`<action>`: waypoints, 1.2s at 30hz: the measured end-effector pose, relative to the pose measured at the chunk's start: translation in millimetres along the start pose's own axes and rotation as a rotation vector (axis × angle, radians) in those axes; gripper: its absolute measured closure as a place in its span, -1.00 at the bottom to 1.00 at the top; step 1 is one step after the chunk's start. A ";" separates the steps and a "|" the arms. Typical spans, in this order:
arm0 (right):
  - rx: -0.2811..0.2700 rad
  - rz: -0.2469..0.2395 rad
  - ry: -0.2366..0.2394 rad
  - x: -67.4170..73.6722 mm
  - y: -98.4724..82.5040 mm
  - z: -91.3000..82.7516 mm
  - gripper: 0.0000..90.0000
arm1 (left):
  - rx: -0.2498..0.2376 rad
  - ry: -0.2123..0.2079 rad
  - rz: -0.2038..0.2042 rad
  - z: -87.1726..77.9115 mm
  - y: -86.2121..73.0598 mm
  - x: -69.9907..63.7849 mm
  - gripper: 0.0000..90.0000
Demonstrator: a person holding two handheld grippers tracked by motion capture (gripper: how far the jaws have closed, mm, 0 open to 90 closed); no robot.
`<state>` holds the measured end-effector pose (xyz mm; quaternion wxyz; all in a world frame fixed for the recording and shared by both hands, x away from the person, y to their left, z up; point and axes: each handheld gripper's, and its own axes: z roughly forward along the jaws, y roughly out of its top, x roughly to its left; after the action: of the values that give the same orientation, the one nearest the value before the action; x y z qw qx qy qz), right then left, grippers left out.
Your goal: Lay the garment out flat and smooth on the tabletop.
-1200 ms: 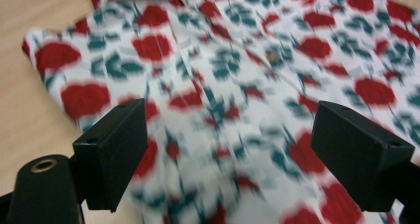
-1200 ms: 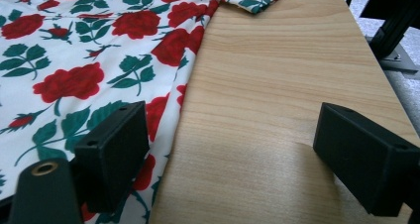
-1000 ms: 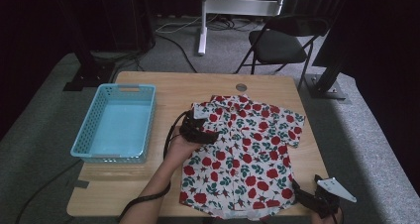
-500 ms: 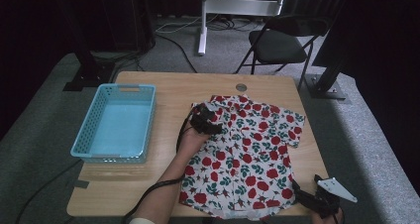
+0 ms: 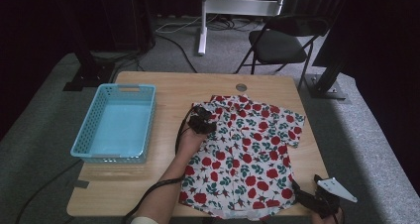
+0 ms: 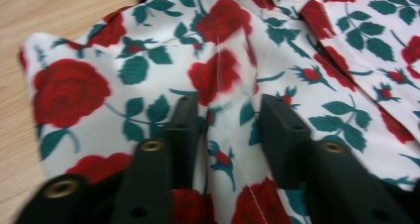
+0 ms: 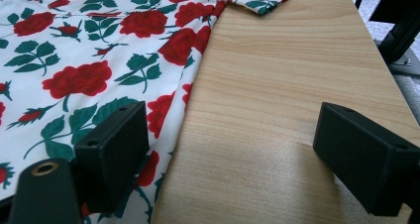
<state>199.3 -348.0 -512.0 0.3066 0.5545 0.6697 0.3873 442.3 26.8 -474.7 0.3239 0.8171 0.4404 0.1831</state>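
Note:
A white shirt (image 5: pixel 247 149) printed with red roses and green leaves lies flat on the wooden table (image 5: pixel 173 90), collar at the far end. My left gripper (image 5: pixel 200 121) rests on its left shoulder by the sleeve. In the left gripper view the jaws (image 6: pixel 229 120) have just been closing; a raised fold of the shirt (image 6: pixel 99 85) stands between them, and they are still apart. My right gripper (image 5: pixel 302 196) is at the shirt's near right corner. Its jaws (image 7: pixel 233 135) stand wide open, one over the shirt's (image 7: pixel 99 50) side edge, the other over bare wood.
An empty light-blue plastic basket (image 5: pixel 91 130) sits on the left half of the table. A small round metal insert (image 5: pixel 241 87) lies beyond the collar. A folding chair (image 5: pixel 280 43) and stand legs are on the floor behind the table.
My left hand has moved right and down onto the shirt's left shoulder, and its jaws have narrowed around a fold of cloth. The right gripper has stayed put.

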 end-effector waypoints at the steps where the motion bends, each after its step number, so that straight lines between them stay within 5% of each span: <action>1: 0.001 -0.001 0.000 -0.3 0.3 0.4 -0.70 | -0.002 0.000 -0.006 -0.2 -0.1 1.3 0.52; 7: -0.001 0.002 -0.004 -0.1 0.6 1.1 -0.70 | -0.002 -0.015 -0.021 -3.9 -0.4 10.7 0.89; 16: 0.000 0.002 -0.005 0.0 0.6 1.0 -0.70 | -0.055 0.036 -0.081 -33.1 3.0 30.5 0.92; 20: 0.001 0.003 -0.006 0.1 0.7 1.0 -0.70 | -0.069 0.103 -0.096 -57.3 2.2 44.5 0.92; 24: 0.001 0.005 -0.007 0.3 0.8 1.1 -0.70 | -0.070 0.225 -0.094 -81.1 -2.2 55.7 0.90; 27: 0.001 0.005 -0.009 0.5 0.9 1.3 -0.70 | -0.065 0.254 -0.138 -96.1 -6.1 62.9 0.74; 29: 0.001 0.007 -0.010 0.6 1.0 1.4 -0.70 | -0.050 0.304 -0.169 -102.0 -9.7 65.1 0.31; 33: 0.001 0.013 -0.012 0.8 1.2 1.5 -0.70 | -0.047 0.293 -0.228 -113.4 -20.3 68.0 -0.07; 36: 0.001 0.011 -0.013 1.0 1.1 1.4 -0.70 | -0.059 0.270 -0.259 -119.2 -29.4 70.4 -0.16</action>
<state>200.8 -346.6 -511.8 0.3084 0.5609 0.6648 0.3851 393.3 141.5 -407.9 0.3065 0.7117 0.5756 0.2610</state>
